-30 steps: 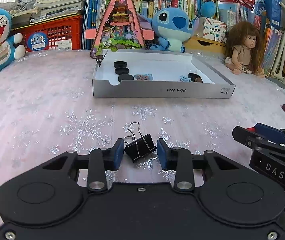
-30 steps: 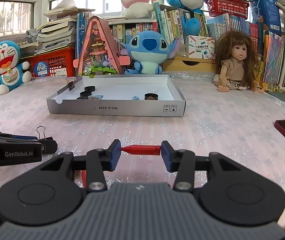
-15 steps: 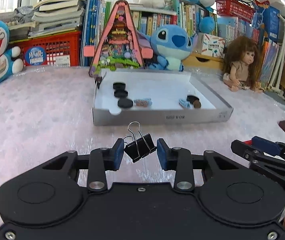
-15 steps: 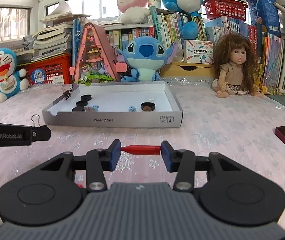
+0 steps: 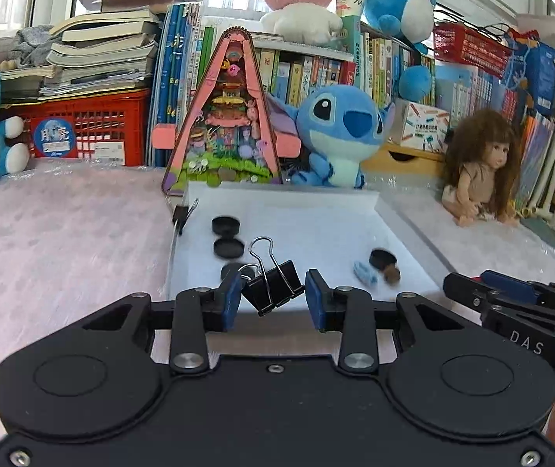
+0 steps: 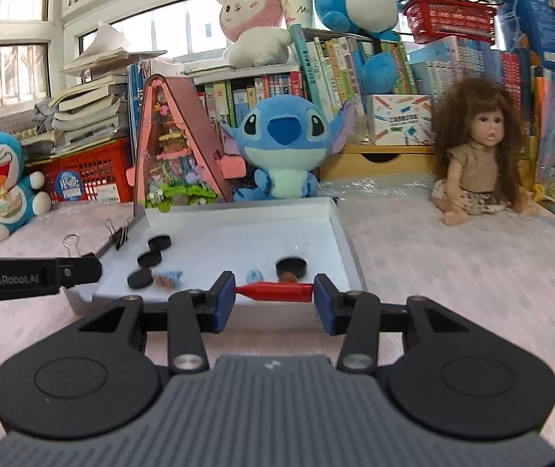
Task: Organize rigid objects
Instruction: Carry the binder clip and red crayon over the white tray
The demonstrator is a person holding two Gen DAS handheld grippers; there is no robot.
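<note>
L gripper point(image 5: 273, 297): closed on black binder clip point(image 5: 275, 286), body pinched btwn the blue pads, clip tilted, wire handles pointing up toward 11 o'clock. Clip is held above the near edge of the white tray point(image 5: 316, 210); not touching the tray floor as far as can be told.

R gripper point(image 6: 274, 297): clamped on red pen-like piece point(image 6: 275, 292), held crosswise, level, ends against the blue pads. Held just over the tray's near edge in the R wrist view. What the red piece is exactly can't be told.

Tray contents, L wrist view: 3 black discs point(image 5: 226, 225) in a column at approx 10 o'clock of the tray interior, the nearest one partly hidden behind the L pad. A 4th black disc point(image 5: 382, 258) at 4 o'clock, w/ a small brown round item point(image 5: 392, 274) just beside it and a small light-blue item point(image 5: 365, 273) near, to its 9 o'clock. A 2nd binder clip point(image 5: 180, 216) is clipped on the tray's left wall, far corner. In the R wrist view a small multicolour bit point(image 6: 166, 278) is seen beside the nearest disc.

Worktop point(image 5: 63, 241): covered w/ pink-white patterned cloth. R gripper is seen at 3 o'clock in the L wrist view; L gripper at 9 o'clock in the R wrist view.

Background, 12 o'clock: blue Stitch plush point(image 5: 339, 136) behind the tray, pink triangular toy house point(image 5: 226, 124) beside it, doll point(image 5: 480, 167) at 2 o'clock, Doraemon plush point(image 6: 2, 186) at 10 o'clock, red crate point(image 5: 86, 128), bookshelf.
</note>
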